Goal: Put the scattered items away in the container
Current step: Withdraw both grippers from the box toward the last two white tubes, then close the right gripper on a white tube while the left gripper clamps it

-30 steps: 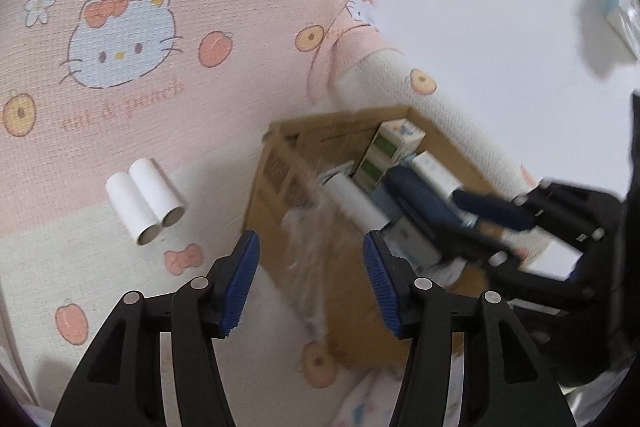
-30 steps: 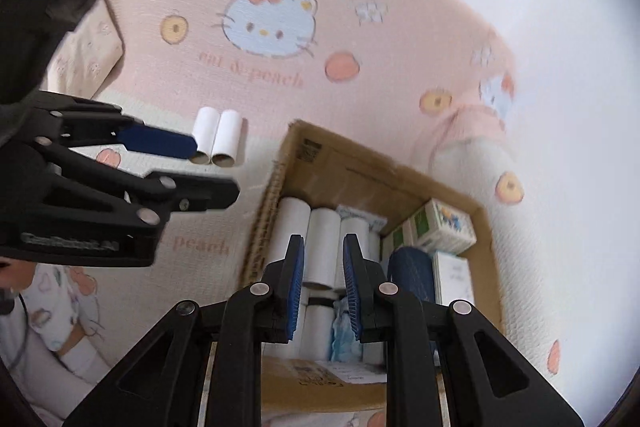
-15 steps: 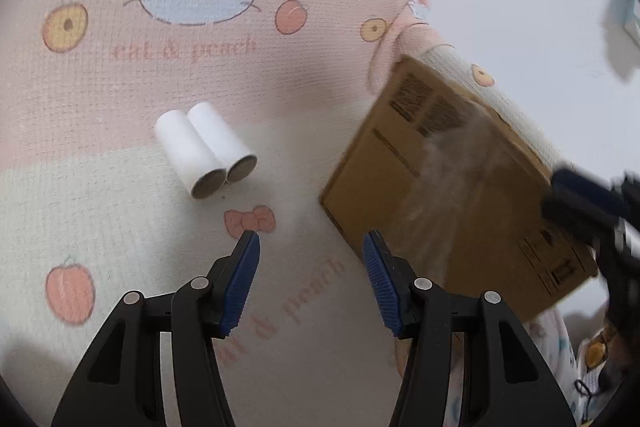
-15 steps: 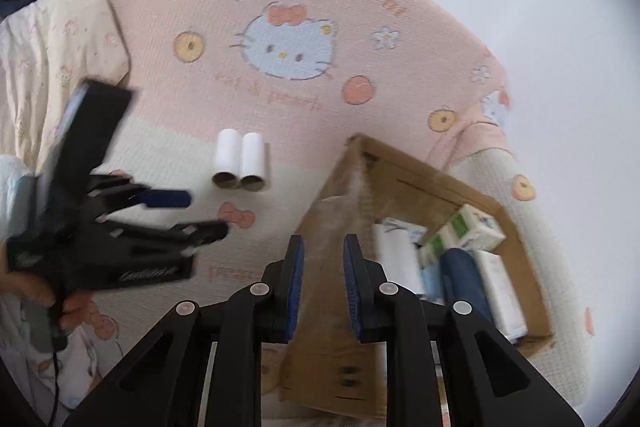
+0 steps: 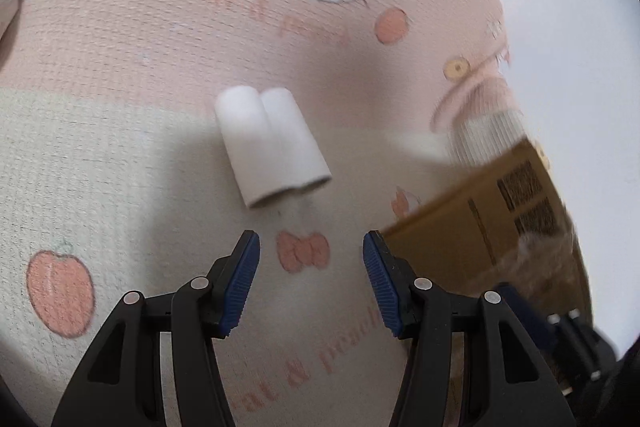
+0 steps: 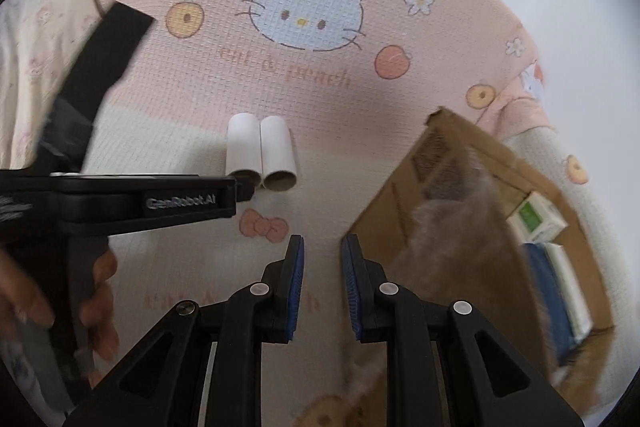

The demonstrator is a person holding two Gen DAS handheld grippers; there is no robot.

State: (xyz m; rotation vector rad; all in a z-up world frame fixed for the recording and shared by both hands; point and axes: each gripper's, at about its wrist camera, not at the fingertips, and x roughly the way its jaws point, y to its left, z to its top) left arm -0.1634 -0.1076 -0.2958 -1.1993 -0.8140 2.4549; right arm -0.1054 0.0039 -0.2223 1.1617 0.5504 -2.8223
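Here the left wrist view sits close over two white cardboard tubes [image 5: 272,147] lying side by side and touching on a pink-and-cream blanket [image 5: 100,155]. The left tool [image 5: 311,281] hangs just short of them, its blue-padded fingers spread wide with nothing between them. At the right edge only the outer brown wall of the cardboard box [image 5: 472,227] shows, with blurred barcode stickers on it.

The right wrist view takes in more. It shows the same tubes [image 6: 262,155] with their open ends facing the camera, and the left tool [image 6: 240,187] from the side, its tip just in front of the tubes, held in a person's hand [image 6: 96,303]. It also looks into the box [image 6: 448,163], where a green-and-white carton [image 6: 536,219], a dark blue item [image 6: 548,291] and a white pack [image 6: 570,287] lie; the left view shows none of these. The right tool [image 6: 322,287] hovers beside the box's near corner, its fingers close together but not touching and holding nothing.

The left tool's arm reads "GenRobot.AI". The blanket carries a Hello Kitty face [image 6: 306,11] above the words "eat & peach", with "Dream" legible near the top edge.
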